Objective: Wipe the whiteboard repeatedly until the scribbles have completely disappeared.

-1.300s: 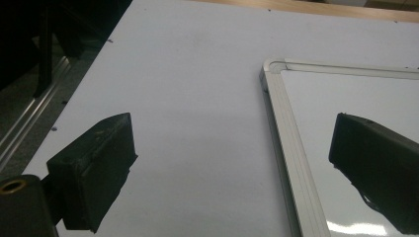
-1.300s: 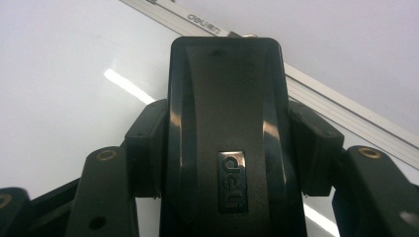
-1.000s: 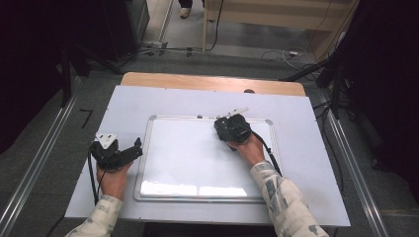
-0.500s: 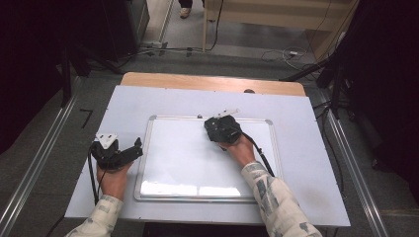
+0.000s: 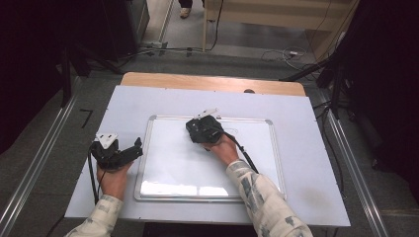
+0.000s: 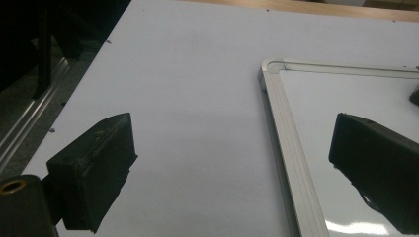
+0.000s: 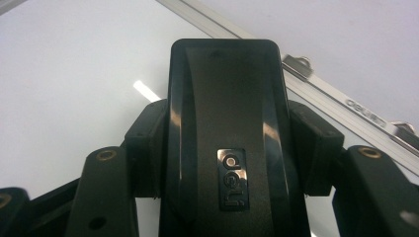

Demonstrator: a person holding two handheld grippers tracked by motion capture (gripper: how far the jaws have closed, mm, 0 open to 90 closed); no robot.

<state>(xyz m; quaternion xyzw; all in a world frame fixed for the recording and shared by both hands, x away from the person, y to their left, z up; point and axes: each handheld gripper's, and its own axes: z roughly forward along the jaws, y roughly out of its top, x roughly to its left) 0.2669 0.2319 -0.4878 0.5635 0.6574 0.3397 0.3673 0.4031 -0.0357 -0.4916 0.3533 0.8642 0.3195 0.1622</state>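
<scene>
Risk assessment: the right gripper (image 5: pixel 203 129) clamps a black eraser (image 7: pixel 227 123) and holds it over the whiteboard (image 5: pixel 173 168), at about 12 o'clock on the panel, near its top rail. The eraser appears to be pinched across its smooth plastic back only, one jaw on each long side, so a sideways load is likely to twist it in the grip or slide it out; too much downward force could have the same effect. The eraser sits just beside the top frame (image 7: pixel 316 89) in the right gripper view, so a stroke toward 12 o'clock could strike the rail and knock the eraser askew. The whiteboard lies loose on the table (image 5: pixel 306 148), and no clamp on it is visible; a hard wipe could therefore push it across the surface. The left gripper (image 5: pixel 129 153) sits at 9 o'clock of the whiteboard, beside its left edge. In the left gripper view its jaws stand wide apart with nothing between them, one over the table and one over the panel, astride the left rail (image 6: pixel 289 148). Whether either jaw touches the rail cannot be determined, so it should not be assumed to brace the whiteboard. The cable (image 5: pixel 245 157) trailing from the right gripper crosses the panel and could drag over the wiped surface.
</scene>
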